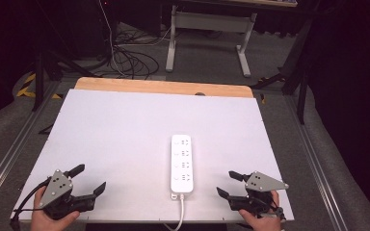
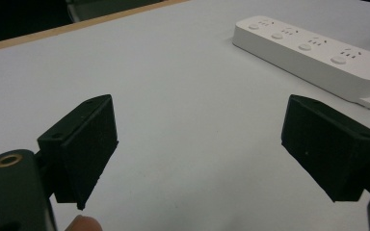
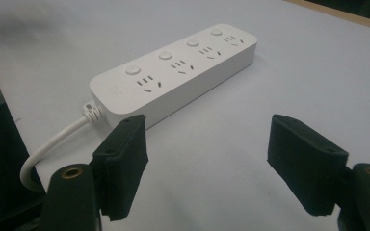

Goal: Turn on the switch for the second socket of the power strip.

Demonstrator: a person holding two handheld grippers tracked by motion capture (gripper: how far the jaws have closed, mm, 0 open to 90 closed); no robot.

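Jaws released and empty on both the left gripper [image 1: 90, 177] and right gripper [image 1: 229, 183], flanking a white power strip [image 1: 181, 163] on the table [image 1: 120, 125].

Left tongs [image 1: 89, 178] and right tongs [image 1: 226, 183] held low, jaws spread wide, nothing between.

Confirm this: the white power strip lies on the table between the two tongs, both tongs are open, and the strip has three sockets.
One thing is wrong: the power strip has four sockets, not three, as the right gripper view shows. It does lie on the table between the left tongs and right tongs, both open.
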